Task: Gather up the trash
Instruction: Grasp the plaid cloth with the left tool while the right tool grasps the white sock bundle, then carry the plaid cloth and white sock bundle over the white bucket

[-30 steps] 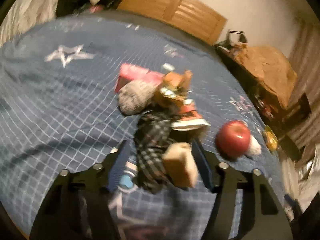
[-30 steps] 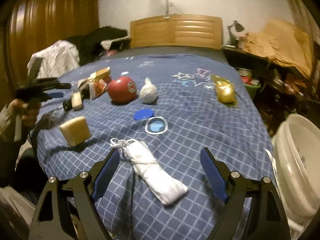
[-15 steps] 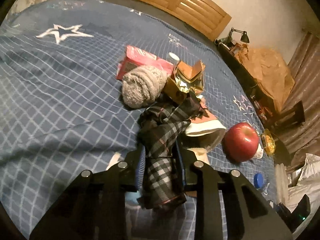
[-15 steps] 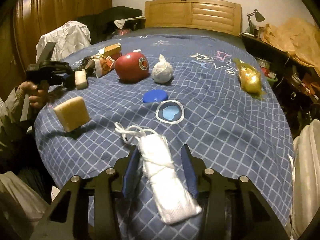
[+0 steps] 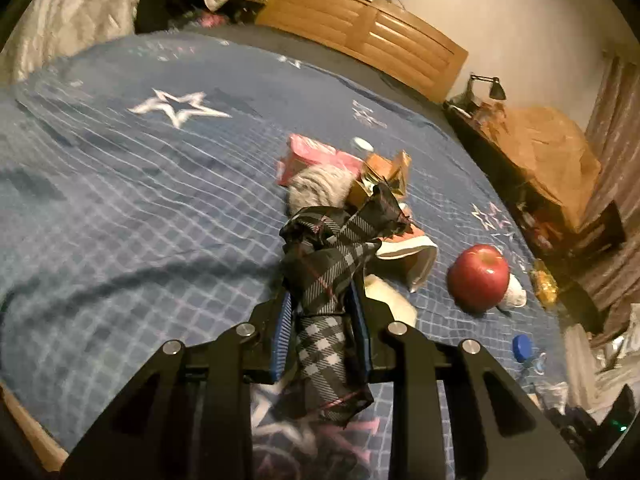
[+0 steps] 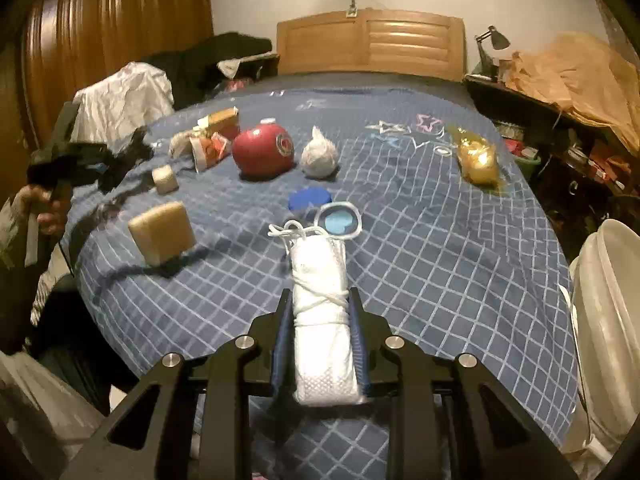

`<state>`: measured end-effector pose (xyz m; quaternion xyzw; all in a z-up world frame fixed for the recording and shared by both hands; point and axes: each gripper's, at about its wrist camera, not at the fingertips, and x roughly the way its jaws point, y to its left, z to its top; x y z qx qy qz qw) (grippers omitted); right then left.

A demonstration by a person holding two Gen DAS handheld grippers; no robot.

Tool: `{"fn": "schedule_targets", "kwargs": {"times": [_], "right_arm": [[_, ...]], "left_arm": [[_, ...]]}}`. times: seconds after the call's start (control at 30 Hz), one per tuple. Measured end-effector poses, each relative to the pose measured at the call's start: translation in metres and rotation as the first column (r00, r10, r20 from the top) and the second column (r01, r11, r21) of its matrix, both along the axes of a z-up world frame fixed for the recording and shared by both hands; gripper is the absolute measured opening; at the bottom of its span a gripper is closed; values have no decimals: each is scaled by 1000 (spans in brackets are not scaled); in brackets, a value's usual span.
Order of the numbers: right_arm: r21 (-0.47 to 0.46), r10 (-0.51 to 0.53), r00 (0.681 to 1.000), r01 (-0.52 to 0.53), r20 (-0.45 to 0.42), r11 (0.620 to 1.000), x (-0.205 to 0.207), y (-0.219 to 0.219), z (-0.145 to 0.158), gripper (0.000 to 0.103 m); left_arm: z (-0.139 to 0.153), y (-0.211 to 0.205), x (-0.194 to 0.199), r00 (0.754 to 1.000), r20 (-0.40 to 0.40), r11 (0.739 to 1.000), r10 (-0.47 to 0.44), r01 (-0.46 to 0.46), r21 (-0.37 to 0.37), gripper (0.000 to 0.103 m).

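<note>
My left gripper point(image 5: 322, 312) is shut on a black plaid cloth point(image 5: 328, 264) and holds it above the blue bedspread point(image 5: 120, 184). It also shows far left in the right wrist view point(image 6: 116, 160), with the cloth hanging from it. My right gripper point(image 6: 318, 316) is shut on a white rolled bundle tied with string point(image 6: 320, 312), lifted over the bed's near edge. Behind the cloth lie a grey wad point(image 5: 320, 190), a pink packet point(image 5: 316, 156), a gold wrapper point(image 5: 384, 176) and an orange-white cup point(image 5: 412, 256).
On the bed lie a red apple point(image 6: 264, 152), a white tied bag point(image 6: 319, 158), a blue cap point(image 6: 310, 200), a yellow shiny bag point(image 6: 478, 160) and two tan sponges point(image 6: 162, 232). A white bin point(image 6: 608, 320) stands at the right. A cluttered desk point(image 6: 560, 92) lines the far right.
Both grippers went from open to shut: the left on the plaid cloth, the right on the white bundle. Both items now ride lifted off the bedspread.
</note>
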<state>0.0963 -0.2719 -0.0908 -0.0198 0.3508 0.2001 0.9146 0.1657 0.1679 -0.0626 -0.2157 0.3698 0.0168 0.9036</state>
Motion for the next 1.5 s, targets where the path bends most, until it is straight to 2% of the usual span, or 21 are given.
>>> {"fn": "schedule_targets", "kwargs": {"times": [0.13,0.3,0.5,0.8,1.0,1.17,1.5], "right_arm": [[30,-24,999,23,27,999,-4,5,14,28],[79,-41,998,37,45,996,-6,18,32,28],[134,-27,998,19,58,991,-8,39,57,28],[169,-28,993,9,111,986,-26,48,88,28],[175,-54,989,28,141,984,-41,41,98,28],[179,-100,979,68,176,981,-54,22,110,28],[192,-264,933,220,245,956,-84,-55,142,28]], "left_arm": [[16,-2,-12,998,23,995,53,-54,82,26],[34,-21,-27,996,58,981,67,-76,178,26],[53,-63,-39,996,89,953,31,-56,298,26],[69,-117,-53,990,132,906,-52,-9,424,26],[75,-135,-62,987,145,887,-73,-3,461,26],[84,-153,-66,981,160,882,-107,19,472,26],[110,-237,-59,947,189,847,-258,127,516,26]]}}
